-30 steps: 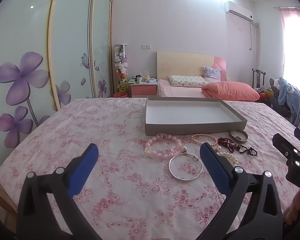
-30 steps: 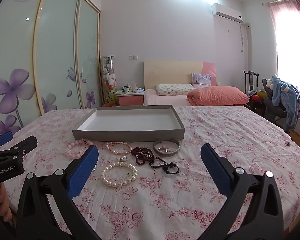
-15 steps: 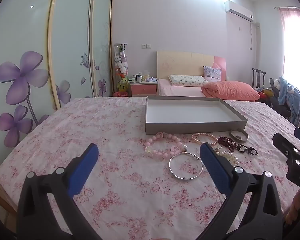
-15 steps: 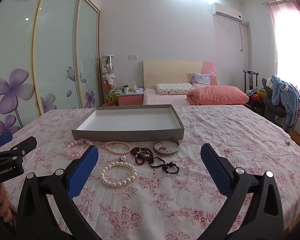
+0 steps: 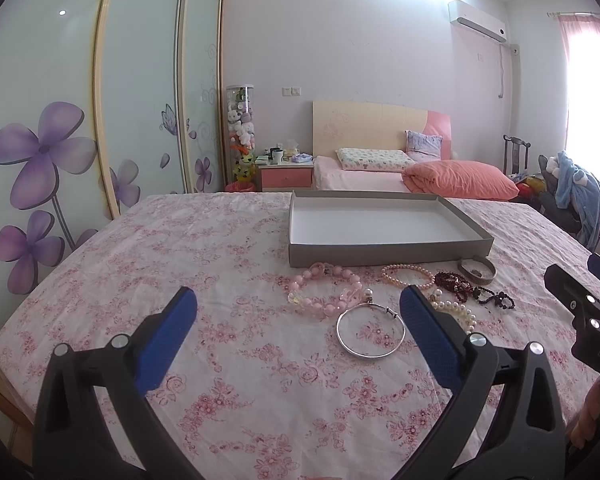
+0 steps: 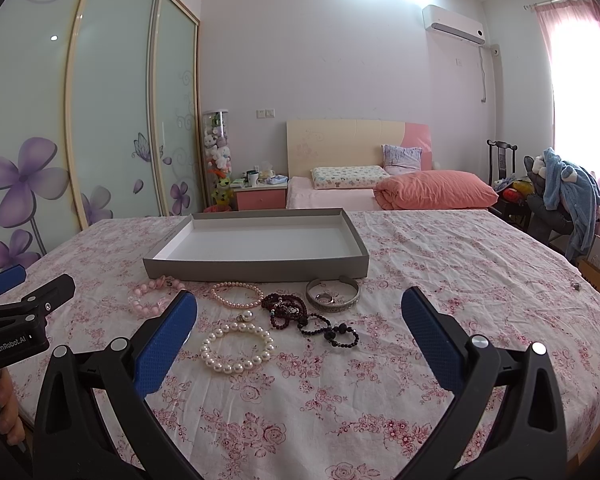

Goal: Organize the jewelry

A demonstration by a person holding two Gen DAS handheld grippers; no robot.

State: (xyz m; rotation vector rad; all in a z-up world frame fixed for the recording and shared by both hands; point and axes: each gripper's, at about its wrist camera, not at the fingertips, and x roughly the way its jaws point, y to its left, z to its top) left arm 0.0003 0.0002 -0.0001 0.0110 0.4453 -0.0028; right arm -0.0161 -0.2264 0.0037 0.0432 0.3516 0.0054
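Two grippers, left gripper (image 5: 298, 312) and right gripper (image 6: 299, 312), both spread wide, holding nothing, above the table (image 6: 440, 280). Bracelets lie loose just before the grey tray (image 6: 260, 268); silver bangle (image 5: 371, 332) nearest left gripper, white pearl bracelet (image 6: 238, 346) nearest right.

Both grippers are held level and low, side by side, pointing the same way. The left gripper (image 5: 298, 320) has its blue-padded fingers (image 5: 168, 334) spread wide — nothing between them. The right gripper (image 6: 300, 322) matches it, jaws fully apart and bare. Each shows at the edge of the other's view: the right one's black tip at the left camera's right margin, and a bit of the person's hand (image 6: 6, 412) gripping the left handle.
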